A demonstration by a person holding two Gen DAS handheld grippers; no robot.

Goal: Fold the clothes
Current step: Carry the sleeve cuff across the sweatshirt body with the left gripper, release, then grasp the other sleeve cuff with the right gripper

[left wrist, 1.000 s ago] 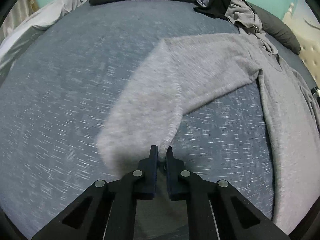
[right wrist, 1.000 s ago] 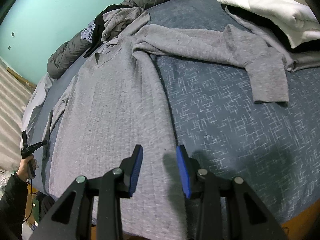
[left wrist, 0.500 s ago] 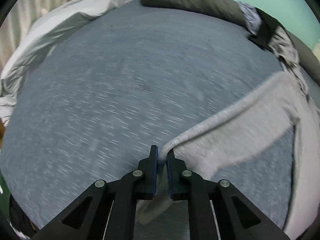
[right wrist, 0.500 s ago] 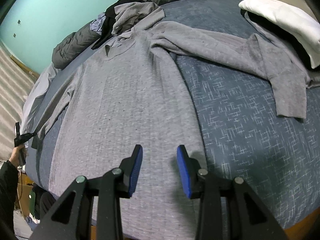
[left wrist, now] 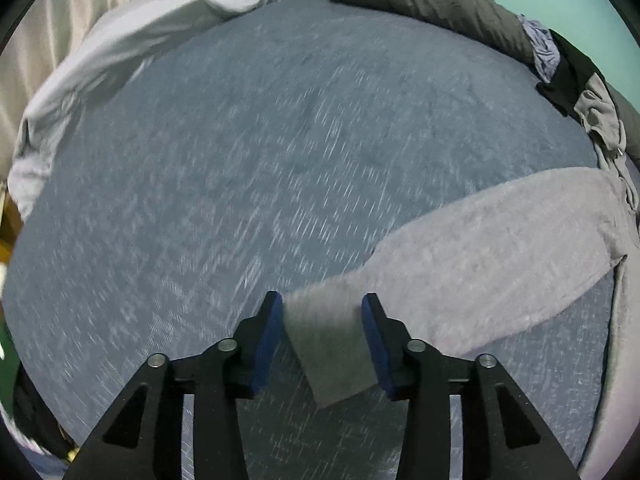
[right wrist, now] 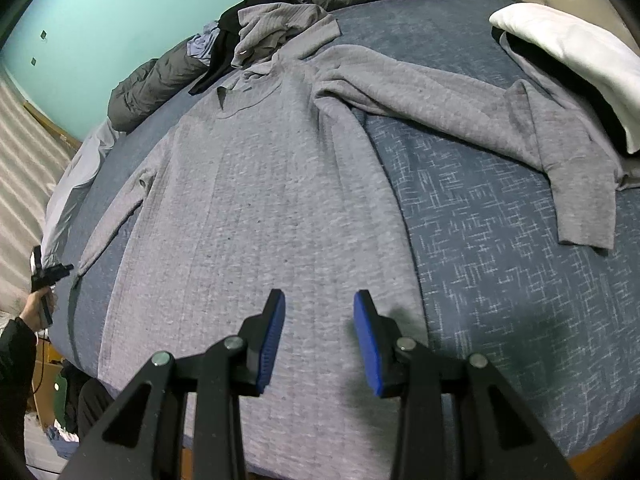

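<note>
So the grey sweater [right wrist: 256,216] is spread flat, front up, on the bed [right wrist: 500,280], which has a blue patterned cover. Its collar points toward the teal wall [right wrist: 100,20] and its hem reaches the near edge of the bed. The left sleeve [left wrist: 480,256] is stretched out sideways across the cover, and its cuff [left wrist: 328,344] sits right between the fingers of the left hand-held gripper [left wrist: 322,308]. That gripper's jaws have just been opening; they stand apart now with the cuff lying loose in the gap, not pinched. The left wrist view is a bit blurry. The right sleeve [right wrist: 500,120] bends at the elbow and its end lies on the cover, near a white folded thing [right wrist: 580,60] by the headboard. The right hand-held gripper [right wrist: 320,304] hovers above the sweater's lower body, fingers apart, nothing in them. A heap of other clothes [right wrist: 260,28] and a dark duvet [right wrist: 152,84] sit along the far side of the bed.
</note>
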